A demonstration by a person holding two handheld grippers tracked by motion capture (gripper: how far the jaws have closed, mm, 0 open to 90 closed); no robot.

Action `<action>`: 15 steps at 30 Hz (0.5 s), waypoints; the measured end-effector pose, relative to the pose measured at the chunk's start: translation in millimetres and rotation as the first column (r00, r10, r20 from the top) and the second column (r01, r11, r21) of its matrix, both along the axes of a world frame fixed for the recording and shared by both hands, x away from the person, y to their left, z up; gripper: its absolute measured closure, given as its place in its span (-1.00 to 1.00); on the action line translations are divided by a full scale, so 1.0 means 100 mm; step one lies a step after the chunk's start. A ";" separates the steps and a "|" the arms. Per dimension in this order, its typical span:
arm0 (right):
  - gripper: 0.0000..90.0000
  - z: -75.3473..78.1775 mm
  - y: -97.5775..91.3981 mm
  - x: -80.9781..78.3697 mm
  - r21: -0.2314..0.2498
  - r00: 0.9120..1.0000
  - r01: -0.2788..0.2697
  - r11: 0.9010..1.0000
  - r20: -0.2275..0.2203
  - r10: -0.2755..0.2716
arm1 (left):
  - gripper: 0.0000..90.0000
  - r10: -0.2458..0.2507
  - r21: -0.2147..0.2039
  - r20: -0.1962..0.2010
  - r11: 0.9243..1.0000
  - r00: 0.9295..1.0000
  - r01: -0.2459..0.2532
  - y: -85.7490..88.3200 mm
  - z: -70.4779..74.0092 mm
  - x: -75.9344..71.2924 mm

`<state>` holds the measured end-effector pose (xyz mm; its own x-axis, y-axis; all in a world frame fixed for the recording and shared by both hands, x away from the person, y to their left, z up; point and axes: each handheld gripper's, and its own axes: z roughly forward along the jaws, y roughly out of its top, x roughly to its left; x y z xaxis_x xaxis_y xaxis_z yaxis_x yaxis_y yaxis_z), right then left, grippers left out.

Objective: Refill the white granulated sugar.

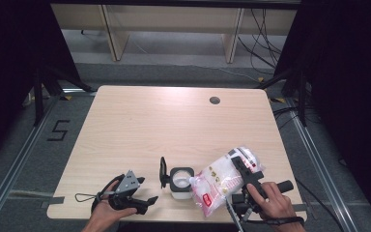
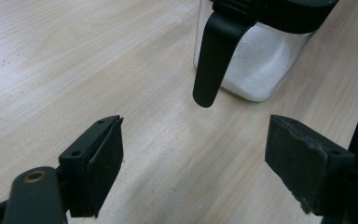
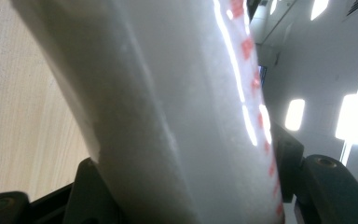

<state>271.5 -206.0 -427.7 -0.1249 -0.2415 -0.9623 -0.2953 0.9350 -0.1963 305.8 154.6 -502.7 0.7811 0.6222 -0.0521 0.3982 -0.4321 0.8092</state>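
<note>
Two tongs split the job: right tongs (image 1: 241,176) clamp the tilted bag (image 1: 221,181) just right of the jar (image 1: 181,182) near the bench (image 1: 174,125) edge to pour, while left tongs (image 1: 145,203) wait open beside it.

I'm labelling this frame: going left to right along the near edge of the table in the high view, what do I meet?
Left gripper → open lid → clear container → tilted bag of white granules → right gripper.
</note>
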 end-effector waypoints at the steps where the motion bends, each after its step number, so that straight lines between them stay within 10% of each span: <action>1: 0.00 0.01 0.00 0.00 -0.007 1.000 0.005 1.000 -0.005 -0.005 | -0.58 0.000 0.001 -0.001 1.000 1.000 0.000 0.00 0.00 0.00; 15: 0.00 0.00 0.01 0.00 0.010 1.000 -0.016 1.000 0.006 0.015 | -0.58 0.019 -0.021 -0.019 1.000 1.000 -0.019 -0.01 -0.01 -0.02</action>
<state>271.1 -205.5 -427.6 -0.1153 -0.2333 -0.9655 -0.3086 0.9323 -0.1885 304.2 153.4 -503.3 0.7678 0.6357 -0.0800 0.4217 -0.4074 0.8101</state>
